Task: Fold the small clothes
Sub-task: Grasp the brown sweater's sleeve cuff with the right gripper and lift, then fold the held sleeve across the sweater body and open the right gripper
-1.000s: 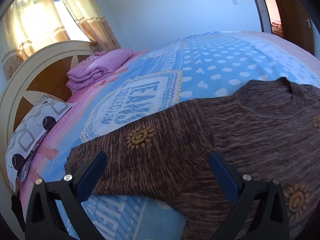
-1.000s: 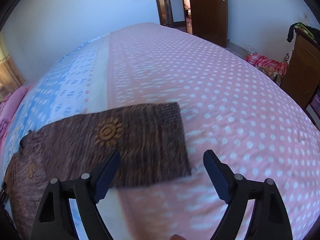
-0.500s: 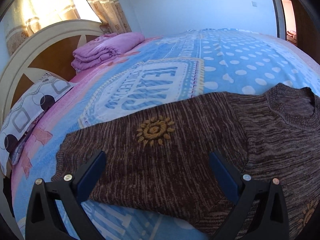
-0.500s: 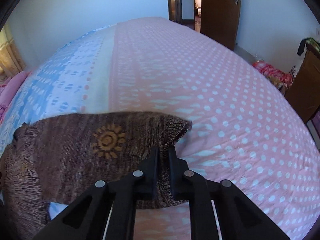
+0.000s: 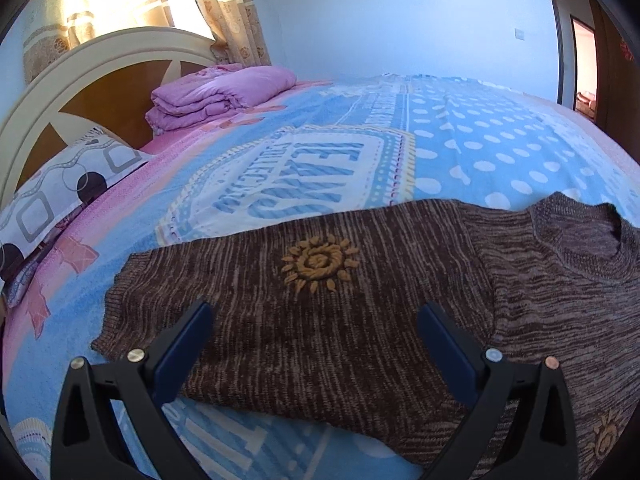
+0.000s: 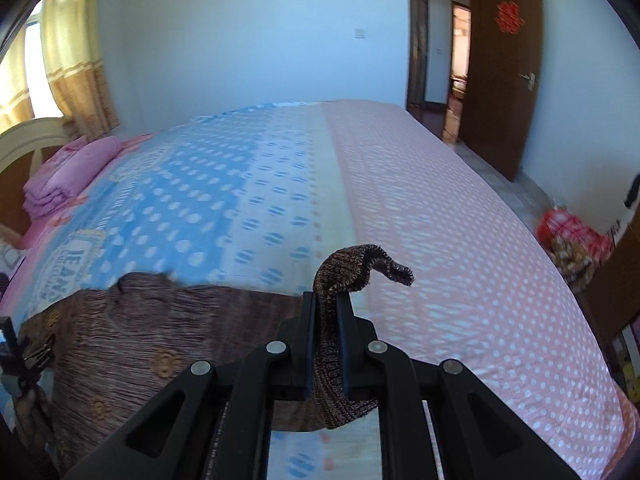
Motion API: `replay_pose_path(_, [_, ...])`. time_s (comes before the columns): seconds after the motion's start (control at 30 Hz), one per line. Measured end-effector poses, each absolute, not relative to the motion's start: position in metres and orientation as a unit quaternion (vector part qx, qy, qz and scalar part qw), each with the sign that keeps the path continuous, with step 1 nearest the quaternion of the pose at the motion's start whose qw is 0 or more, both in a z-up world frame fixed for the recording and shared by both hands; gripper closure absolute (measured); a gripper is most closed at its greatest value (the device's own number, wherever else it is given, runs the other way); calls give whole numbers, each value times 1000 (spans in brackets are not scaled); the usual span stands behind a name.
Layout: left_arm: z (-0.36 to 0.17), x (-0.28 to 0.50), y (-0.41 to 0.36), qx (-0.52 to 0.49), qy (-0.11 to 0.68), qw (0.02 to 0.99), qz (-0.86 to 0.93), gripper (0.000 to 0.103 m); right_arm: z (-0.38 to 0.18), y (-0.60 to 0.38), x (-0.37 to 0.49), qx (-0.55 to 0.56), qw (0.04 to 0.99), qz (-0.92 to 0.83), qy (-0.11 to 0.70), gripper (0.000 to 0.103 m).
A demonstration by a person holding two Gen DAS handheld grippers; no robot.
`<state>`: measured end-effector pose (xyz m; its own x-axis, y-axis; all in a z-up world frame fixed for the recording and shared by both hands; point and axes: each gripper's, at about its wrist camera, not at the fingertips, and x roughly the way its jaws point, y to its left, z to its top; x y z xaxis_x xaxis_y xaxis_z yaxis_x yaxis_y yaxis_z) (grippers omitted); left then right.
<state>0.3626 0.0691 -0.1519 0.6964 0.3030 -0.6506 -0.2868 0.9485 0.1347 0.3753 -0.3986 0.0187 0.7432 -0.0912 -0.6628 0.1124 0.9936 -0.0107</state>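
Observation:
A brown knit sweater [image 5: 360, 300] with yellow sun motifs lies spread on the bed. In the left wrist view one sleeve stretches left and the collar [image 5: 580, 240] is at the right. My left gripper [image 5: 312, 320] is open, its fingers hovering just above that sleeve, one at each side. In the right wrist view my right gripper [image 6: 325, 304] is shut on the cuff of the other sleeve [image 6: 360, 268], lifted off the bed; the cuff end curls over the fingers. The sweater body [image 6: 140, 340] lies to the left.
The bed has a blue and pink dotted cover [image 6: 440, 240]. A folded pink blanket [image 5: 216, 96] and a patterned pillow [image 5: 60, 184] lie by the headboard [image 5: 80, 80]. A door [image 6: 504, 72] stands open at the far right, with red clutter [image 6: 572, 240] on the floor.
My right gripper closed on the sleeve cuff and raised it off the bed, swinging left. My left gripper stayed open and moved closer over the other sleeve.

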Motion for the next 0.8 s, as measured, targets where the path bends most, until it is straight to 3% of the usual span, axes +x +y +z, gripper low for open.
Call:
replay_pose_path(0.23, [-152,361,75,-10,348,924,158,0,32,-308,376,-21,937,14,349,94])
replay_pose_path(0.43, [-151,357,75,-12,337,928,161,0,6,-233,393,-28,929,73,362,94])
replay_pose_path(0.7, [-151,356,71,0,331,929,167,0,-108,-123,436,-17,903,132,409,92])
replay_pose_path(0.73, [-152,356,72,-1,332,928,167,0,-125,-112,441,-19,892,145,428,91])
replay_pose_path(0.8, [-152,356,73,-3,333,928,167,0,-154,-97,444,-22,864,168,474,78])
